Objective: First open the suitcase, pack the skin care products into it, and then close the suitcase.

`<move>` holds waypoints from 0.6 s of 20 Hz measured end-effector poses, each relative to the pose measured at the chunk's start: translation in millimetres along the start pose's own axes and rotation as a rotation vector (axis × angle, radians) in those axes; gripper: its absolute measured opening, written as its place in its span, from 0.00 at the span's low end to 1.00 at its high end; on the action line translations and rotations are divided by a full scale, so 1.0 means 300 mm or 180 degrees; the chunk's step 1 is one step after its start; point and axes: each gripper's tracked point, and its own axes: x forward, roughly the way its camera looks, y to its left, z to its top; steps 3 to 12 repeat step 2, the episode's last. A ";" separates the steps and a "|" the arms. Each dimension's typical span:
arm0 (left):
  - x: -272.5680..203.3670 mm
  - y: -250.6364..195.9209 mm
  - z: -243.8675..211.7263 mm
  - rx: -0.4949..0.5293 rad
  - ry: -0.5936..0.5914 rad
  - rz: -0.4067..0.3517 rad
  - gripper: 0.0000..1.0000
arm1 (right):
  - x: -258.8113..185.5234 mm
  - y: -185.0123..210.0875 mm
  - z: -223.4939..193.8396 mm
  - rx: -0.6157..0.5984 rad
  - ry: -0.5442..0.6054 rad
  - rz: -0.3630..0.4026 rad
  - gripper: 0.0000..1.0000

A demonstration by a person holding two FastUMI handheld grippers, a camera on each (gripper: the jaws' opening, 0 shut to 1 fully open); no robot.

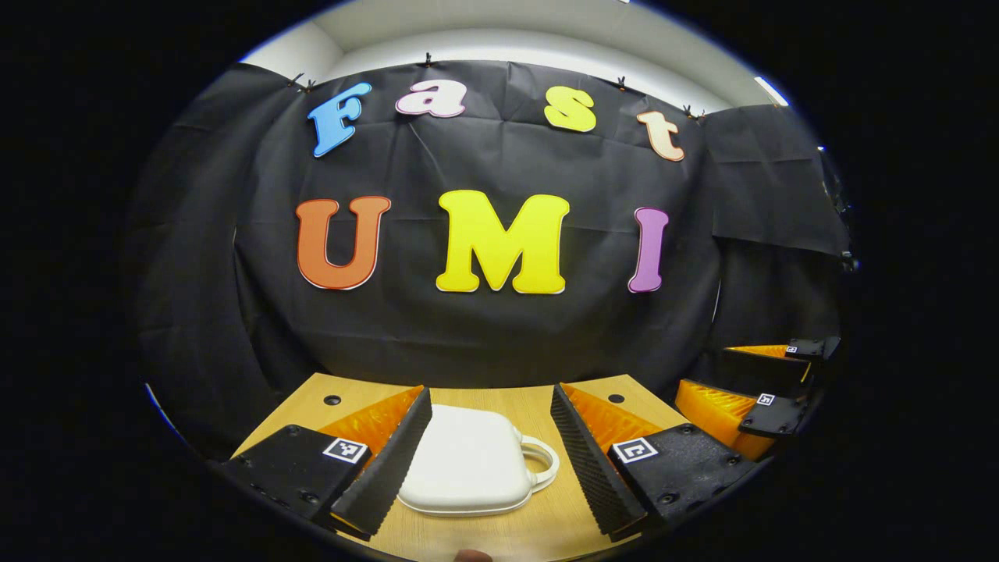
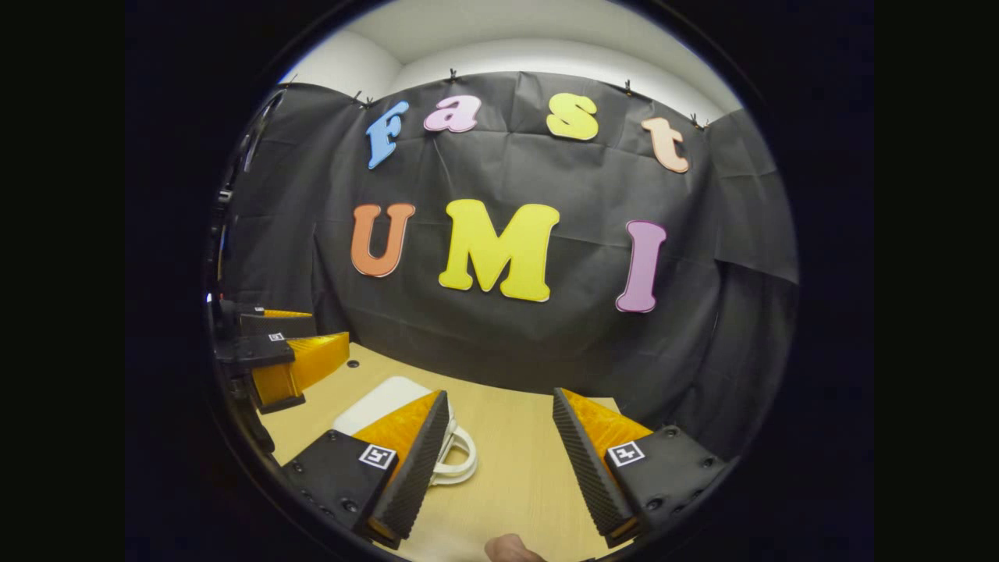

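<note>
A small white suitcase (image 1: pixel 468 460) lies flat and shut on the wooden table (image 1: pixel 538 402), its handle (image 1: pixel 542 462) pointing right. My left gripper (image 1: pixel 492 460) hovers open over it, one finger on each side. In the right gripper view the same suitcase (image 2: pixel 382 400) lies at the lower left, partly hidden behind a finger, with its handle (image 2: pixel 459 462) showing. My right gripper (image 2: pixel 499 460) is open above bare wood to the right of the handle. The right gripper (image 1: pixel 749 398) shows at the right edge of the left gripper view; the left gripper (image 2: pixel 285 359) shows at the left of the right gripper view.
The black cloth wall (image 1: pixel 499 328) stands close behind the table. Small round holes (image 1: pixel 332 400) mark the tabletop near its back edge. A fingertip (image 2: pixel 511 549) shows at the bottom edge of the right gripper view.
</note>
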 end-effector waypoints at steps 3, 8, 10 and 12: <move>0.008 -0.007 0.000 0.0007 0.0004 0.0009 0.89 | 0.008 -0.015 -0.005 0.0000 0.0010 0.0003 0.80; 0.008 -0.007 0.000 0.0007 0.0004 0.0009 0.89 | 0.008 -0.015 -0.005 0.0000 0.0010 0.0003 0.80; 0.008 -0.007 0.000 0.0007 0.0004 0.0009 0.89 | 0.008 -0.015 -0.005 0.0000 0.0010 0.0003 0.80; 0.008 -0.007 0.000 0.0007 0.0004 0.0009 0.89 | 0.008 -0.015 -0.005 0.0000 0.0010 0.0003 0.80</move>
